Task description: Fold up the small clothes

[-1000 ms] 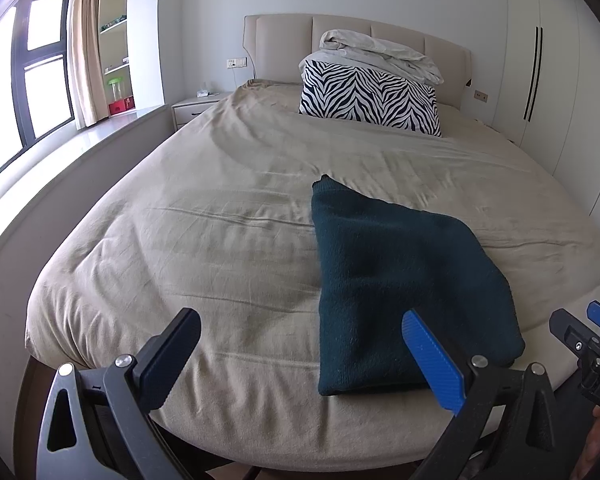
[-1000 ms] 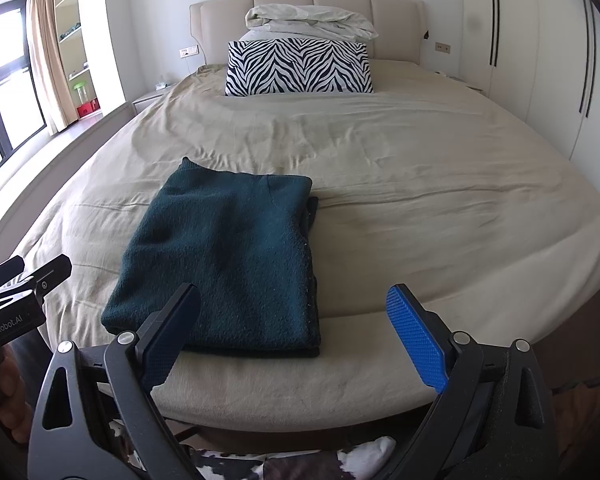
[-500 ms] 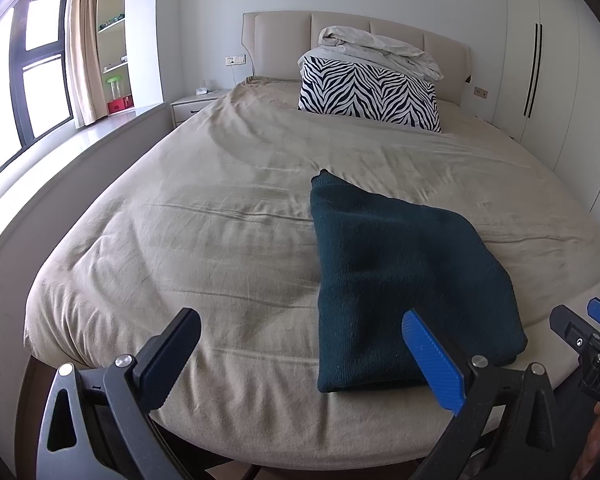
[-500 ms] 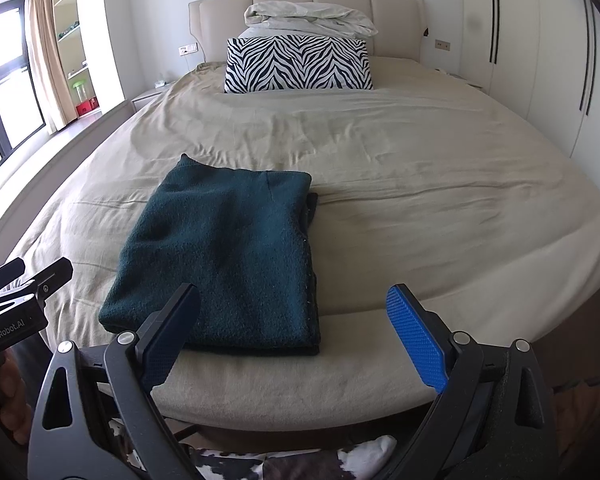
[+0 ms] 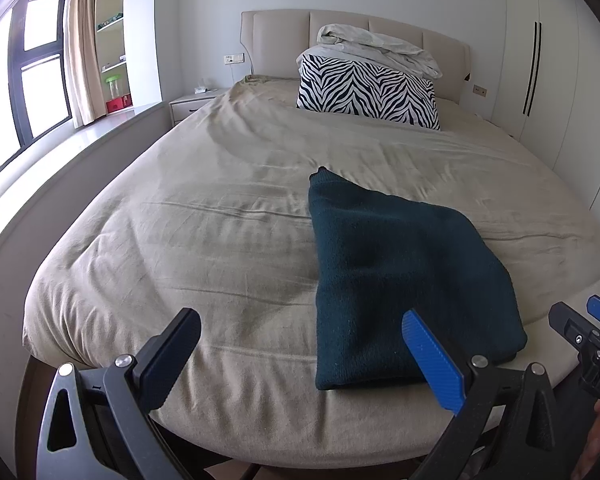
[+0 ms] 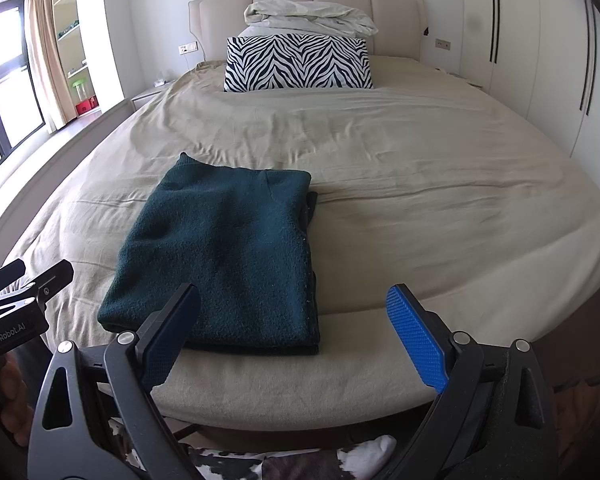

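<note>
A dark teal knit garment (image 5: 400,272) lies folded into a neat rectangle near the foot edge of the beige bed (image 5: 219,240); it also shows in the right wrist view (image 6: 227,256). My left gripper (image 5: 304,356) is open and empty, held just off the foot of the bed, to the left of the garment. My right gripper (image 6: 295,336) is open and empty, held off the bed's edge near the garment's front right corner. Each gripper shows at the edge of the other's view.
A zebra-print pillow (image 6: 297,64) and a bundled white duvet (image 6: 308,16) lie at the headboard. White wardrobes (image 6: 540,48) stand to the right, a window ledge (image 5: 39,168) and nightstand (image 5: 191,104) to the left. Patterned cloth (image 6: 259,460) lies on the floor below.
Both grippers have barely drifted; the view has lifted very slightly. The garment has not moved and both grippers stay open.
</note>
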The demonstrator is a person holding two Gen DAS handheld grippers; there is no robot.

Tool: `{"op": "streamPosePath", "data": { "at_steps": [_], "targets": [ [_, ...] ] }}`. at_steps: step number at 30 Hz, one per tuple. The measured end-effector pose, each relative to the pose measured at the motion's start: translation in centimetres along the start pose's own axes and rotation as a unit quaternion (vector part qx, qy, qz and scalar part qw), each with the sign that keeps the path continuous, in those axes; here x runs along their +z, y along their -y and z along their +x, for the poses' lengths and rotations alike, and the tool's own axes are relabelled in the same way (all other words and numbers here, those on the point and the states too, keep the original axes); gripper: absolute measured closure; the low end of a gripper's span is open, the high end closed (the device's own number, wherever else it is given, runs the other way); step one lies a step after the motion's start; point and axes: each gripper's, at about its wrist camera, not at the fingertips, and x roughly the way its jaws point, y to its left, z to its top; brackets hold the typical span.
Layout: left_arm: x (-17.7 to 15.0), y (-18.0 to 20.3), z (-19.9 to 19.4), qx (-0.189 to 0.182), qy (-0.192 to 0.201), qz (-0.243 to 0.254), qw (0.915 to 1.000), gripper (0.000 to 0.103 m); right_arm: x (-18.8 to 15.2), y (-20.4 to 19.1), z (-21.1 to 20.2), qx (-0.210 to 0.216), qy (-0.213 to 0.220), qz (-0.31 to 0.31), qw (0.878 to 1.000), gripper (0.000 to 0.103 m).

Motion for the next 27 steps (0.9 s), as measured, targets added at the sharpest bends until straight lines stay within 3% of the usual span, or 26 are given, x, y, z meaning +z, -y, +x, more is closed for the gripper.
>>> {"op": "streamPosePath", "data": {
  "at_steps": [27],
  "targets": [
    [-0.54,-0.1,0.6,-0.006,-0.007,0.005,0.9999,0.0,-0.2,0.49,0.48,0.001,-0.006,0.0,1.0,0.008]
  ]
}}
